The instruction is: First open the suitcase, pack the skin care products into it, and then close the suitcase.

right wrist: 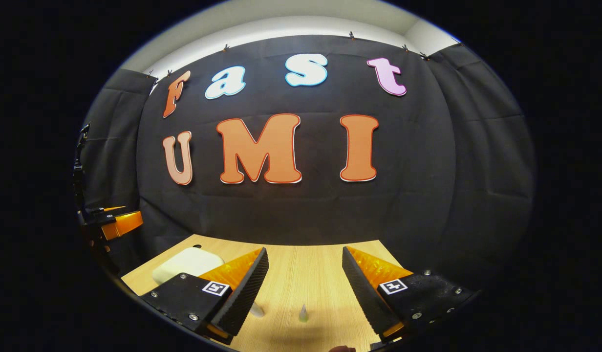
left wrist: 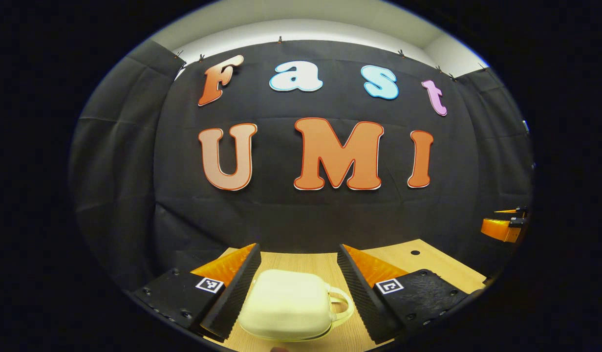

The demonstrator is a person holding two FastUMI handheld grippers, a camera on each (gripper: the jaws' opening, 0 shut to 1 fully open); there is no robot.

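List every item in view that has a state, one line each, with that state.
suitcase: closed, flat on the table, handle to the right in the left gripper view
left claw: open, fingers either side of the suitcase, not touching
right claw: open, holding nothing
small bottle: upright on the table

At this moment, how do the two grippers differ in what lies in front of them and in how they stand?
The left gripper has the cream suitcase between its open fingers, apart from both; the right gripper has only bare wooden table and a small pointed item between its own. The suitcase sits centred for the left gripper, but off to the side for the right. Both are open, with orange-backed black ribbed fingers.
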